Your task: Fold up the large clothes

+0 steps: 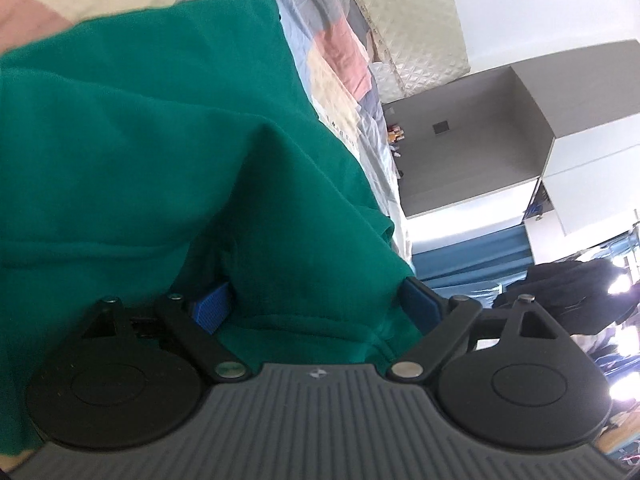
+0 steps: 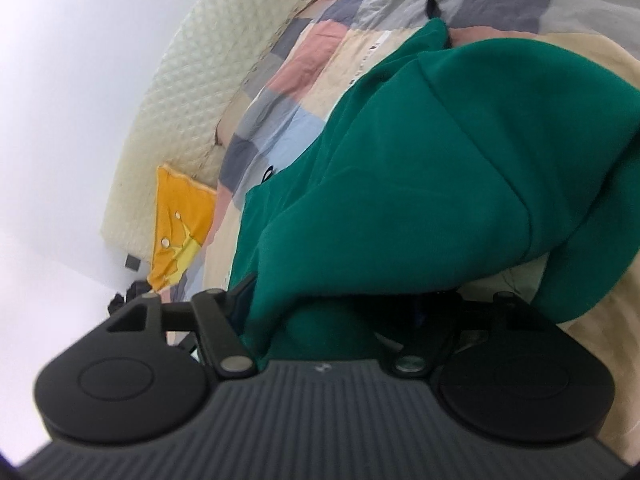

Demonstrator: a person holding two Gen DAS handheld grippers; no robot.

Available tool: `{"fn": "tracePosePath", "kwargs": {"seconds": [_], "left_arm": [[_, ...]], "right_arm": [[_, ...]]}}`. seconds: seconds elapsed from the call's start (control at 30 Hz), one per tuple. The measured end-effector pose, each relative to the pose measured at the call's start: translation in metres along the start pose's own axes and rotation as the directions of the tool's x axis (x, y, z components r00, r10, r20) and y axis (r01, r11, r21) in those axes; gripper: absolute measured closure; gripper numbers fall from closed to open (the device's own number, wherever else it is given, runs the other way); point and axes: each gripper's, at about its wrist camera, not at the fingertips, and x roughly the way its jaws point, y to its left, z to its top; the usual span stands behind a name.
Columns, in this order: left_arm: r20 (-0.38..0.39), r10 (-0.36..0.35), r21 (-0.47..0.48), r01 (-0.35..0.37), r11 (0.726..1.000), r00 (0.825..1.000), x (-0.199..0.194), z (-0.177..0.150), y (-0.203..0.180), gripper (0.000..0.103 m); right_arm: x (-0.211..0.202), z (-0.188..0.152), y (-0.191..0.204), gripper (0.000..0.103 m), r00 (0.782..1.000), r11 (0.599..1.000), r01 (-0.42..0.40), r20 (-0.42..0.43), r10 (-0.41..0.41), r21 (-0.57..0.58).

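A large green garment (image 1: 160,152) lies on a patchwork bedspread (image 1: 340,64) and fills most of the left wrist view. My left gripper (image 1: 316,304) has its blue fingers (image 1: 212,308) spread wide apart, with green cloth bunched between and over them. In the right wrist view the same green garment (image 2: 440,184) drapes over my right gripper (image 2: 344,320). Its fingers are buried under the cloth, so their spacing does not show. A black cord end (image 2: 434,8) sticks out at the garment's far edge.
A cream quilted headboard (image 2: 180,92) borders the bed. A yellow cushion (image 2: 180,216) lies at the bed's edge. In the left wrist view a grey cabinet (image 1: 480,140), a blue panel (image 1: 472,256) and a dark pile of clothes (image 1: 568,292) stand beyond the bed.
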Motion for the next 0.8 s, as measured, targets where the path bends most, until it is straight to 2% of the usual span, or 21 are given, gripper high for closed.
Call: {"fn": "tracePosePath", "kwargs": {"seconds": [0.1,0.17,0.2,0.27,0.33,0.4,0.53,0.63,0.73,0.8], "left_arm": [[-0.024,0.020,-0.042,-0.021,0.999,1.000,0.011,0.003,0.010,0.013],[-0.010,0.014,-0.049,-0.015,0.999,1.000,0.010,0.003,0.009,0.017],[-0.010,0.012,-0.042,-0.012,0.999,1.000,0.010,0.003,0.008,0.022],[-0.009,0.034,-0.029,-0.034,0.999,0.999,0.009,0.000,0.005,0.045],[-0.024,0.059,-0.024,-0.059,0.998,0.998,0.009,-0.003,0.005,0.078],[-0.002,0.055,0.030,-0.054,0.998,0.999,0.002,-0.005,-0.004,0.087],[0.071,0.021,0.121,-0.029,0.992,0.997,-0.027,-0.010,-0.033,0.090],[0.124,-0.002,0.173,-0.020,0.985,0.992,-0.064,-0.023,-0.058,0.090],[0.173,0.001,0.198,-0.036,0.979,0.985,-0.100,-0.041,-0.079,0.090],[0.185,0.039,0.234,-0.082,0.969,0.982,-0.123,-0.049,-0.098,0.090]], "right_arm": [[0.005,-0.001,-0.003,0.049,0.998,0.998,-0.052,-0.046,0.053,0.031],[0.006,-0.001,-0.003,0.056,0.996,0.997,-0.074,-0.053,0.076,0.038],[0.005,-0.001,-0.001,0.058,0.996,0.997,-0.075,-0.048,0.076,0.024],[0.004,-0.001,0.002,0.063,0.996,0.996,-0.086,-0.038,0.086,0.007],[0.003,0.000,0.003,0.065,0.995,0.995,-0.097,-0.029,0.097,0.001],[0.003,0.000,0.004,0.066,0.995,0.996,-0.093,-0.020,0.093,0.000],[0.003,0.003,0.011,0.070,0.997,0.996,-0.081,0.006,0.082,-0.045],[0.001,0.005,0.023,0.072,0.997,0.987,-0.079,0.013,0.082,-0.138],[-0.009,0.004,0.038,0.072,0.993,0.972,-0.113,0.013,0.118,-0.208],[-0.020,0.003,0.052,0.073,0.994,0.964,-0.098,0.023,0.107,-0.246]]}}
